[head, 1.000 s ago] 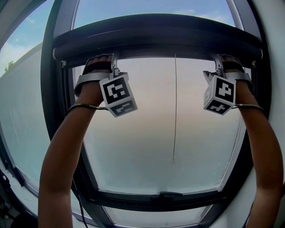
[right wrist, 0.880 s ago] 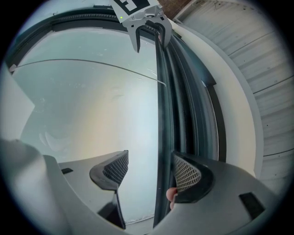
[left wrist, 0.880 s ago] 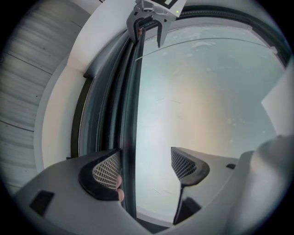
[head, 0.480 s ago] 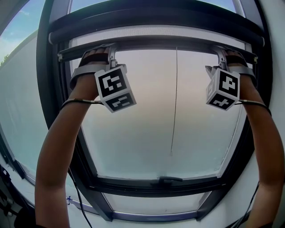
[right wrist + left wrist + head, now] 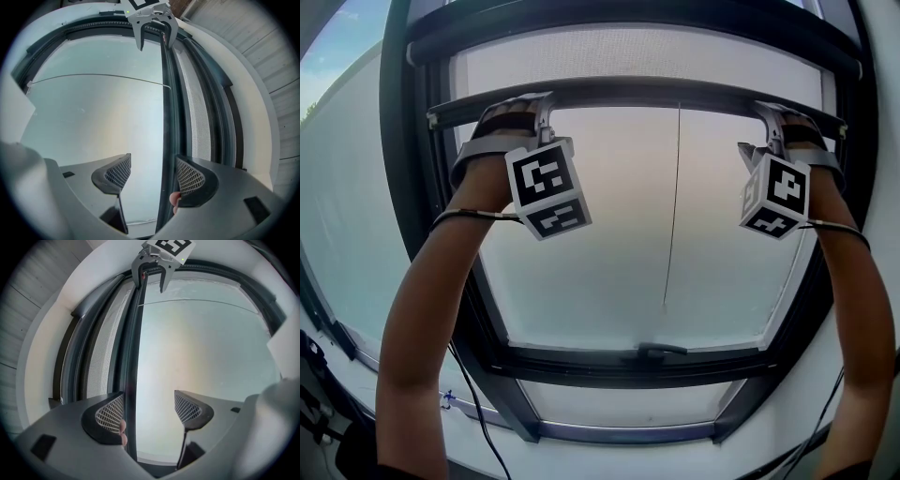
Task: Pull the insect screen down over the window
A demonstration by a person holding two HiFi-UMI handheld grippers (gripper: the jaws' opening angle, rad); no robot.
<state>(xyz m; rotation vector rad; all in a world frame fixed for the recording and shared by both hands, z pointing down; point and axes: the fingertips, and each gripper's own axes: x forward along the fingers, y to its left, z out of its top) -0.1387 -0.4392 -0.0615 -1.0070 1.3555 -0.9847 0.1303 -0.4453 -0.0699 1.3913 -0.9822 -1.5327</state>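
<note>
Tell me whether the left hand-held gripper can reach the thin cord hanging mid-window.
Probably yes: nothing stands between the left hand-held gripper and the cord, though its open jaws straddle the screen bar.

Your left gripper (image 5: 542, 105) is sitting at ten o'clock and your right gripper (image 5: 766, 117) at two, with the pull bar (image 5: 647, 91) running between each one's jaws. The insect screen (image 5: 637, 52) is lying above the bar at twelve. The cord (image 5: 671, 216) is hanging below it, before the window (image 5: 581, 272), whose handle (image 5: 661, 351) is sitting at six.
</note>
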